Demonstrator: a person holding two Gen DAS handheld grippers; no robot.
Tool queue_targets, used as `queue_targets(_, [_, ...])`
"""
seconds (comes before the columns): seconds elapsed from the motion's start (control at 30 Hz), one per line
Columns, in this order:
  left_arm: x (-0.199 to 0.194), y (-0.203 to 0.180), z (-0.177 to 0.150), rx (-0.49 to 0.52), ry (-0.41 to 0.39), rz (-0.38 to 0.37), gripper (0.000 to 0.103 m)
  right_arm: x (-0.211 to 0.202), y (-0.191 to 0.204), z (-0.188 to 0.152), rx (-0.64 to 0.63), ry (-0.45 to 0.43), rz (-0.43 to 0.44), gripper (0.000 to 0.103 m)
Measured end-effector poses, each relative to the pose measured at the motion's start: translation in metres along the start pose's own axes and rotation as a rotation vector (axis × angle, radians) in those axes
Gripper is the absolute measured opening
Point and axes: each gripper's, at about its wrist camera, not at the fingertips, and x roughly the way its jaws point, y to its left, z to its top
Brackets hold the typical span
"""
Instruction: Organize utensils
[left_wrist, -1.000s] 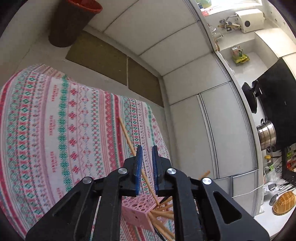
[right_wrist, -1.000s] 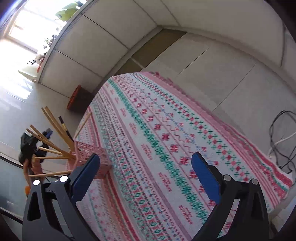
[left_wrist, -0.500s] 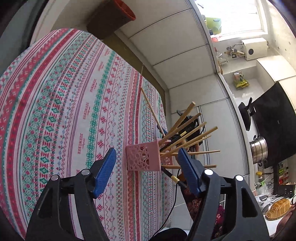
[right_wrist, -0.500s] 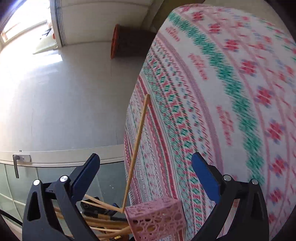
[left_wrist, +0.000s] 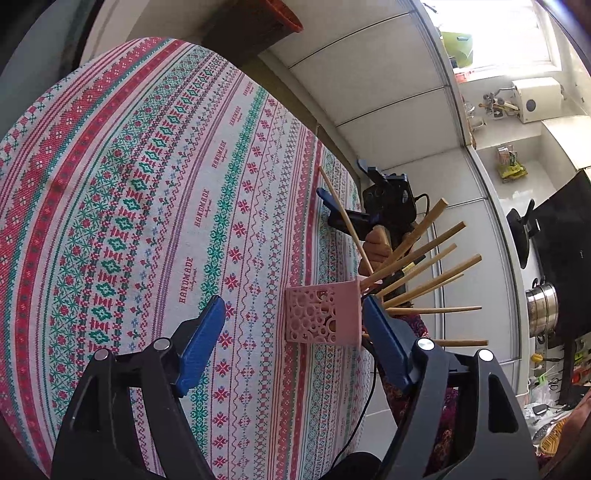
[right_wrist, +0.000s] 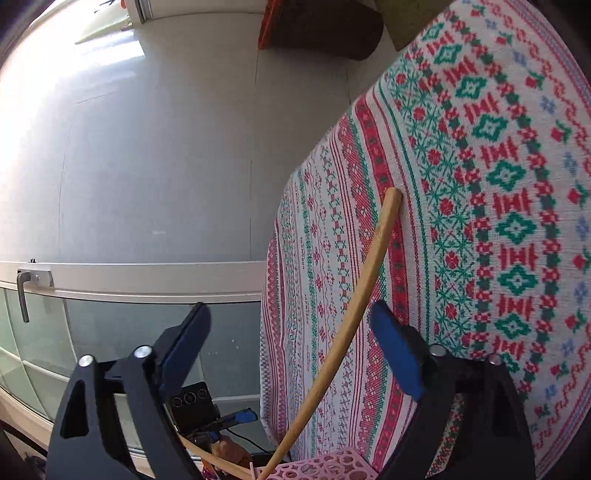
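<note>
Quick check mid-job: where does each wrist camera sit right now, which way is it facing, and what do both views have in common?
Left wrist: on the left gripper, looking down across the patterned tablecloth at the pink holder; its jaws are opening. The right gripper and a hand show beyond.
Right wrist: on the right gripper, facing the tablecloth edge and floor; its jaws are closing around one chopstick, not pressing it.
Shared: holder, chopsticks, tablecloth.

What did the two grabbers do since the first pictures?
The left gripper let go of a chopstick and drew back, jaws opening around the pink holder. The right gripper swung over to one chopstick, jaws closing, not gripping. The holder stayed on the tablecloth.
</note>
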Motion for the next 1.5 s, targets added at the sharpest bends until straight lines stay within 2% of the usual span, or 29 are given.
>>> queue_targets(0.03, [0.001, 0.001, 0.0, -0.006, 0.003, 0.004, 0.074, 0.007, -0.004, 0.001, 0.022, 0.005, -0.022, 0.052])
queue_targets(0.07, [0.002, 0.002, 0.0, -0.011, 0.004, 0.01, 0.075, 0.014, -0.012, 0.002, 0.049, 0.017, -0.061, 0.024])
queue_targets(0.1, [0.002, 0.002, 0.0, -0.012, 0.004, 0.014, 0.075, 0.021, -0.019, 0.003, 0.066, 0.035, -0.09, 0.014])
queue_targets(0.13, [0.002, 0.002, 0.0, -0.011, 0.008, 0.017, 0.075, 0.025, -0.022, 0.003, 0.072, 0.049, -0.032, 0.012])
queue_targets(0.27, [0.001, -0.002, -0.002, 0.0, 0.006, 0.031, 0.075, 0.027, -0.01, 0.004, 0.019, 0.08, -0.031, 0.012])
queue_targets(0.4, [-0.001, -0.008, -0.005, 0.011, 0.0, 0.018, 0.075, -0.005, 0.018, 0.005, -0.057, 0.001, -0.038, 0.01])
queue_targets(0.53, [0.0, -0.018, -0.009, 0.027, 0.001, -0.003, 0.075, -0.07, 0.045, -0.001, -0.105, -0.196, -0.039, 0.008])
queue_targets(0.7, [-0.007, -0.027, -0.018, 0.045, -0.012, -0.033, 0.075, -0.173, 0.092, -0.037, -0.16, -0.546, -0.089, 0.007])
queue_targets(0.77, [-0.016, -0.028, -0.024, 0.037, -0.035, -0.054, 0.075, -0.204, 0.126, -0.066, -0.218, -0.648, -0.163, 0.007])
queue_targets(0.83, [-0.029, -0.029, -0.032, 0.024, -0.054, -0.099, 0.075, -0.238, 0.16, -0.118, -0.313, -0.714, -0.237, 0.007])
queue_targets(0.9, [-0.043, -0.033, -0.041, 0.026, -0.079, -0.13, 0.075, -0.259, 0.209, -0.174, -0.427, -0.788, -0.347, 0.007])
queue_targets(1.0, [-0.069, -0.048, -0.058, 0.076, -0.139, -0.146, 0.075, -0.258, 0.274, -0.261, -0.575, -0.884, -0.484, 0.007])
queue_targets(1.07, [-0.086, -0.06, -0.073, 0.129, -0.199, -0.12, 0.075, -0.241, 0.308, -0.315, -0.65, -0.932, -0.56, 0.007])
queue_targets(1.17, [-0.106, -0.069, -0.091, 0.198, -0.272, -0.079, 0.076, -0.21, 0.346, -0.382, -0.727, -0.944, -0.621, 0.007])
queue_targets(1.3, [-0.119, -0.072, -0.098, 0.243, -0.31, -0.059, 0.076, -0.145, 0.358, -0.421, -0.779, -0.919, -0.689, 0.007])
queue_targets(1.43, [-0.127, -0.073, -0.101, 0.287, -0.351, -0.017, 0.076, -0.097, 0.337, -0.421, -0.823, -0.936, -0.807, 0.007])
queue_targets(1.5, [-0.13, -0.07, -0.101, 0.299, -0.354, -0.008, 0.076, -0.088, 0.327, -0.416, -0.826, -0.942, -0.837, 0.007])
